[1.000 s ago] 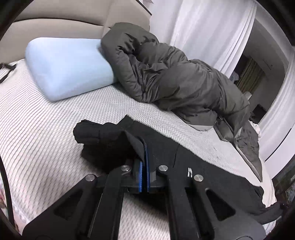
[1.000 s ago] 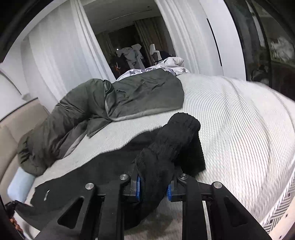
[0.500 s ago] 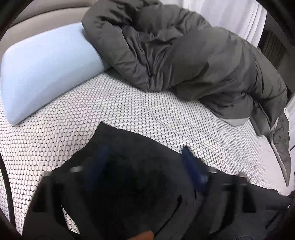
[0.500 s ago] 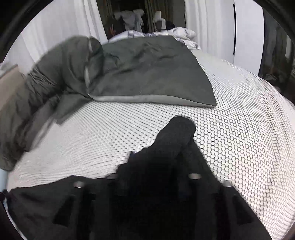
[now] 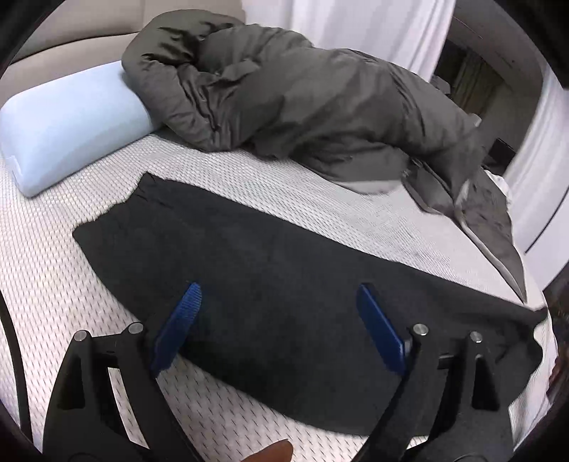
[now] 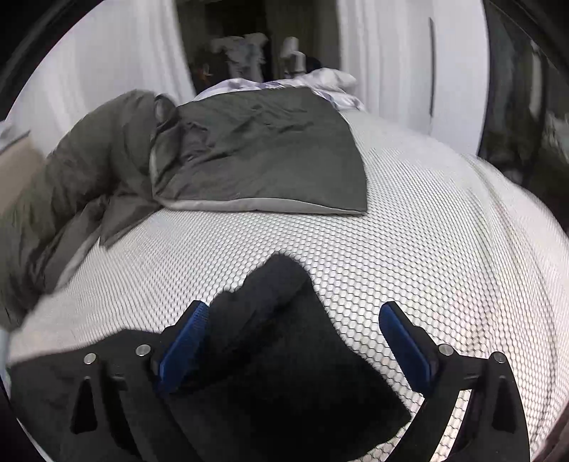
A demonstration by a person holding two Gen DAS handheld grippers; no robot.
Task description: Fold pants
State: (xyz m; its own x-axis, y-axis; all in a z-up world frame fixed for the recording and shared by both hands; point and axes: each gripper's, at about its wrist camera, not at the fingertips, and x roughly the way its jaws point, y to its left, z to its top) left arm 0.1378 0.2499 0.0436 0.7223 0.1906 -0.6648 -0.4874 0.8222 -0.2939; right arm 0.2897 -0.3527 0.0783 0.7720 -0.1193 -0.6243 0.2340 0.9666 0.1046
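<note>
The black pants [image 5: 270, 280] lie flat in a long folded strip across the white mesh bed [image 5: 53, 277]. My left gripper [image 5: 279, 298] hovers over the strip's left part with its jaws opening wide; the blue pads [image 5: 177, 327] touch nothing. In the right wrist view the pants' other end [image 6: 284, 341] lies on the bed with a cuff sticking out toward the far side. My right gripper [image 6: 293, 316] stands above that end, its jaws opening, and the cloth lies loose between the blue pads [image 6: 183, 344], not pressed.
A dark grey duvet [image 5: 320, 103] is bunched along the far side of the bed, its flat end [image 6: 263, 152] reaching toward the foot. A pale blue pillow [image 5: 67, 121] lies at the head. White curtains [image 5: 355, 25] hang behind.
Both grippers let go of the pants: each was shut on bunched black cloth a second ago and now stands wide. The pants now lie spread flat on the bed.
</note>
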